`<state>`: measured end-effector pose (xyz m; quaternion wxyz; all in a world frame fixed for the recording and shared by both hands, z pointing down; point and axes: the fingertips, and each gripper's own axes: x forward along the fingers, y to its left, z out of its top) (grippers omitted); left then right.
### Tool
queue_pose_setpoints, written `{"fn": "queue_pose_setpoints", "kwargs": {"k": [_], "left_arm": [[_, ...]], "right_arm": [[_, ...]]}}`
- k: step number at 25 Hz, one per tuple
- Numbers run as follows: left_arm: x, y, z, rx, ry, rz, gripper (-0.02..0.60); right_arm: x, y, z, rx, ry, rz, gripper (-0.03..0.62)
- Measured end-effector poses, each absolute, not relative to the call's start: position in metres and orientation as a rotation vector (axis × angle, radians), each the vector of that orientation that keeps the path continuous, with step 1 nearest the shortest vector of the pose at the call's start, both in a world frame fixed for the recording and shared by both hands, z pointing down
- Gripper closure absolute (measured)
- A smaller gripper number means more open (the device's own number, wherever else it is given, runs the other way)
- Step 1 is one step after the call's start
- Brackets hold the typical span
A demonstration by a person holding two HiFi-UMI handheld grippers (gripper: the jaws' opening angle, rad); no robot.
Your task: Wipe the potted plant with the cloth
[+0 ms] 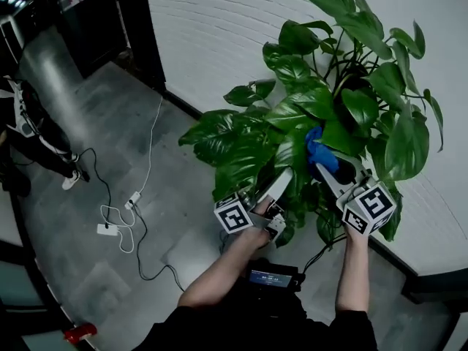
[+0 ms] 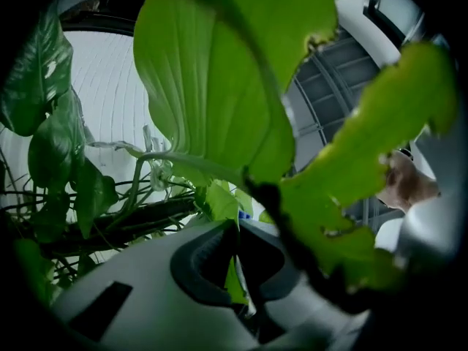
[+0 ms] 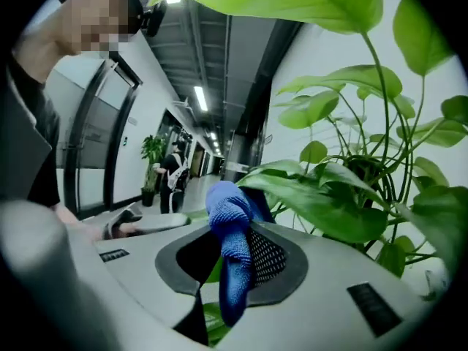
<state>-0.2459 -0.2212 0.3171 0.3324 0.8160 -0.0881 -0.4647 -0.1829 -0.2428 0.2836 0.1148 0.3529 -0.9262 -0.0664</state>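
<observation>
Potted plant [image 1: 329, 101] with broad green foliage stands against a white wall [image 1: 219, 28] in front of me. My left gripper [image 1: 285, 177] is clamped tight on one leaf [image 2: 233, 283]. My right gripper [image 1: 325, 168] pinches a blue cloth [image 1: 319, 154] among the foliage just beside it.

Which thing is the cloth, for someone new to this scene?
Find the big potted plant against the white wall. Near its middle the right gripper pokes into it, jaws shut on a bunched cloth. It is the only blue thing among green leaves; the left gripper pinches just a leaf.
</observation>
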Motion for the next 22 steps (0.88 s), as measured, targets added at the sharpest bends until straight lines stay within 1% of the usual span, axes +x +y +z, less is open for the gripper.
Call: {"fn": "queue_pose_setpoints", "kwargs": {"k": [3,6,8,11,14,16,18,22], "left_arm": [[-0.247,-0.224,0.31,2.141,-0.216,-1.224,0.551],[-0.247,-0.222,0.313,2.137,-0.233,-1.22,0.549],[-0.247,-0.223,0.315,2.132,-0.234,-1.217,0.549],[-0.248,-0.228,0.316,2.154,-0.241,-1.2,0.549],[-0.246,-0.228,0.321,2.19,-0.268,-1.175,0.549],[-0.243,-0.226,0.321,2.211,-0.275,-1.165,0.549],[-0.241,-0.224,0.321,2.224,-0.275,-1.162,0.55],[-0.24,-0.222,0.321,2.251,-0.284,-1.16,0.549]], "right_arm": [[-0.2,-0.221,0.306,0.893,-2.68,-0.2,0.5],[-0.21,-0.193,0.33,0.751,-2.67,-0.129,0.5],[-0.206,-0.186,0.322,0.752,-2.69,-0.105,0.5],[-0.186,-0.206,0.274,0.95,-2.748,-0.126,0.5],[-0.16,-0.243,0.223,1.26,-2.715,-0.247,0.5],[-0.155,-0.265,0.203,1.362,-2.672,-0.328,0.5],[-0.173,-0.281,0.209,1.283,-2.636,-0.344,0.5],[-0.224,-0.288,0.256,0.99,-2.593,-0.212,0.5]]}}
